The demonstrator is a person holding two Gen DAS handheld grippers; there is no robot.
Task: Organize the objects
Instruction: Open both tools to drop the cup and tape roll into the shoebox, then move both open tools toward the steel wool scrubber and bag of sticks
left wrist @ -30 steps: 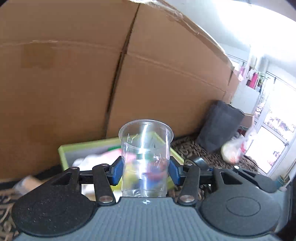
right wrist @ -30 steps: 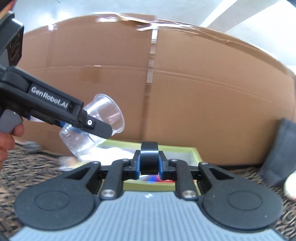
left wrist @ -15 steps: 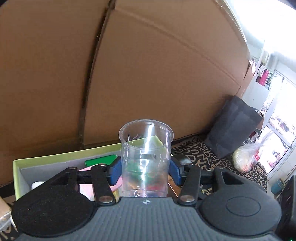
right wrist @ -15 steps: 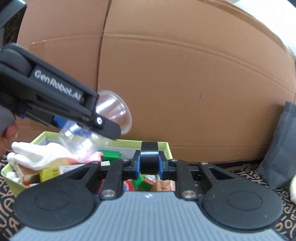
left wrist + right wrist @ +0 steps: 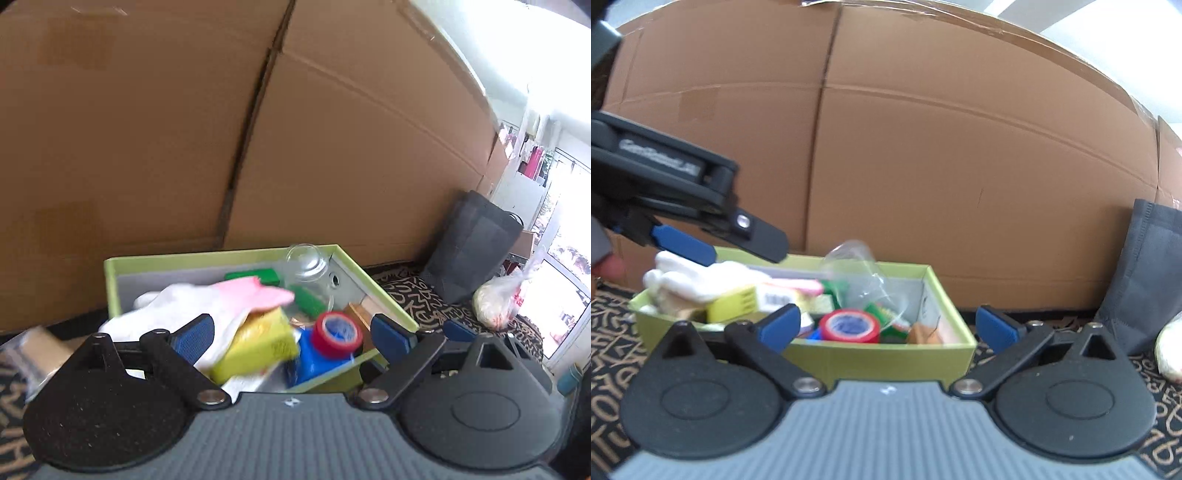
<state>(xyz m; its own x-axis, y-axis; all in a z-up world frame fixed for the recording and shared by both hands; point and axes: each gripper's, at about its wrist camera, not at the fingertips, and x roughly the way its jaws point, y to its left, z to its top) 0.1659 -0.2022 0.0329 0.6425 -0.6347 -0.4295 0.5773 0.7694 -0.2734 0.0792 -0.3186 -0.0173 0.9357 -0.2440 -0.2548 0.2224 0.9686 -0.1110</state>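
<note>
While my left gripper (image 5: pixel 291 334) hangs over the green box (image 5: pixel 391 308), its blue pads (image 5: pixel 195 334) stand wide apart with nothing between them. Left wrist view, contents of box: clear cup (image 5: pixel 308 275) lying on its side at the far right corner, base toward me, outline faint against the grey inner wall; white glove (image 5: pixel 177 306) with a blurred pink part; yellow carton (image 5: pixel 258 341), print unreadable; red tape roll (image 5: pixel 337 334) resting on a blue item whose shape I cannot make out; green packs behind the cup, partly covered. Near rim of box hidden by my own fingers. Behind: cardboard wall (image 5: pixel 184 129). Right of box: dark bag (image 5: pixel 469 247) and a plastic sack (image 5: pixel 495 301), contents unclear, on patterned carpet.

Right wrist view: my right gripper (image 5: pixel 888 328) is likewise spread, pads (image 5: pixel 781 326) apart, holding nothing, just short of the box (image 5: pixel 879 356). Cup (image 5: pixel 864 277) tipped inside, toward the right end, above the tape roll (image 5: pixel 849 326). Glove (image 5: pixel 698 278) and carton (image 5: pixel 738 302) at the left end, blurred. Left gripper (image 5: pixel 701 245) enters from the left above the glove, one finger hidden, body cut off by the frame edge. Bag (image 5: pixel 1145 273) at right, cropped.
</note>
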